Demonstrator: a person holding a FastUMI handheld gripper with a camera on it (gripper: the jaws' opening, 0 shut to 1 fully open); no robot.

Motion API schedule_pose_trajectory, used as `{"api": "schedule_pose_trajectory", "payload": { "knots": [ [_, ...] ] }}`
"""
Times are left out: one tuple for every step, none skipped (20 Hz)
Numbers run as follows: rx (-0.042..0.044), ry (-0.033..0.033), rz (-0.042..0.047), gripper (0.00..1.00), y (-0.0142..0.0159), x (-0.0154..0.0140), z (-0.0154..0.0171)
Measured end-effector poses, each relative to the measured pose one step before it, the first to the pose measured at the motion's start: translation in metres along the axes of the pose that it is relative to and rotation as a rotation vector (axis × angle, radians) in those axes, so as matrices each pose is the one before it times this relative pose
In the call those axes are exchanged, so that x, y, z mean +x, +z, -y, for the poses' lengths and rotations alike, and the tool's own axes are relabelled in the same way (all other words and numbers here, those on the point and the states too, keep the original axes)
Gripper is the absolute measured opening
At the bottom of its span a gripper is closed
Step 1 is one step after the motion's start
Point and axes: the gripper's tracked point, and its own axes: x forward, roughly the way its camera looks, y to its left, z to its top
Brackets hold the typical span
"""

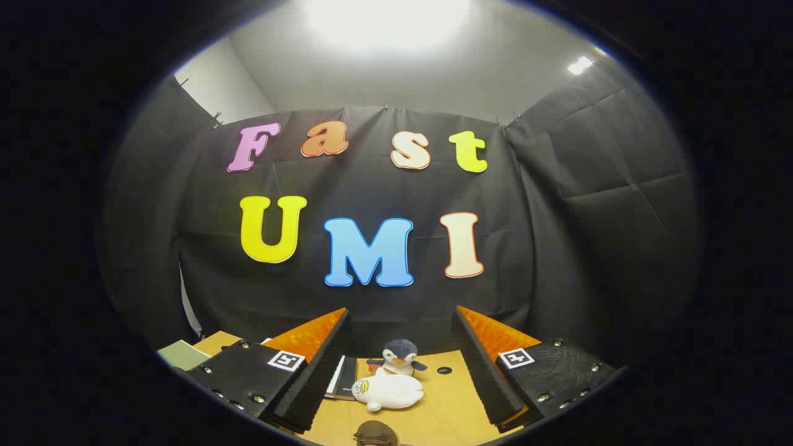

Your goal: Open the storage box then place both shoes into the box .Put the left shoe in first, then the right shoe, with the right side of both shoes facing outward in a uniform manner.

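In the gripper view, the gripper (399, 371) is being held high and pointed at the booth's wall, and its two fingers (313, 378) are being kept wide apart, so nothing is being gripped. Between the fingers, on the wooden table (455, 402), a white plush toy (387, 390) is lying, and just beyond it, at about 12 o'clock from it, a penguin toy (399, 356) is standing against the wall. At 9 o'clock from the white plush toy, touching the inner side of the left finger in the picture, a dark notebook (344, 378) is lying. At 6 o'clock, nearest to the camera, a brown rounded thing (375, 433) is being partly cut off; what it is cannot be told. A small dark hole (444, 370) is being seen in the table at 3 o'clock from the penguin. The storage box and both shoes cannot be located from here, so the task is judged as not yet begun. The risk is being judged as follows: if the gripper is being lowered straight down, the toys are being struck or grabbed instead of the box, because they are lying exactly in the path. Also, the left shoe may be confused with the right one if the tilt is not being corrected first.
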Motion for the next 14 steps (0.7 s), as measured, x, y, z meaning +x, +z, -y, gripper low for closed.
{"api": "schedule_pose_trajectory", "payload": {
  "knots": [
    [0.0086,-0.00346,0.00124,0.98,0.00174,-0.0027,-0.0046],
    [0.00393,-0.00799,0.00277,0.98,0.00065,-0.00166,-0.00366],
    [-0.0012,-0.01139,0.00273,0.98,0.00074,-0.00235,-0.00115],
    [-0.00287,-0.00602,0.00558,0.98,0.00004,-0.00153,-0.00206],
    [-0.00489,-0.00417,0.00637,0.98,0.00224,-0.00126,-0.00258],
    [-0.00568,-0.00315,0.00093,0.98,-0.00025,-0.002,-0.00181],
    [-0.00591,0.0036,0.00111,0.98,0.00028,-0.00245,-0.0024],
    [-0.00816,0.00606,0.00084,0.98,0.0002,-0.00167,-0.00221],
    [-0.00395,0.00214,0.00046,0.98,0.00061,-0.00161,-0.00076],
    [-0.00024,0.00868,0.00713,0.98,0.00087,-0.0006,-0.00092],
    [0.00324,0.01244,0.00675,0.98,0.0031,-0.00001,-0.00298],
    [0.00034,0.01039,0.00398,0.98,0.00007,0.00124,-0.00084],
    [-0.00686,0.00783,-0.01315,0.98,-0.00087,0.0013,0.00029],
    [0.00106,0.00892,0.00164,0.98,-0.00043,0.00039,0.00053]
  ]
}}
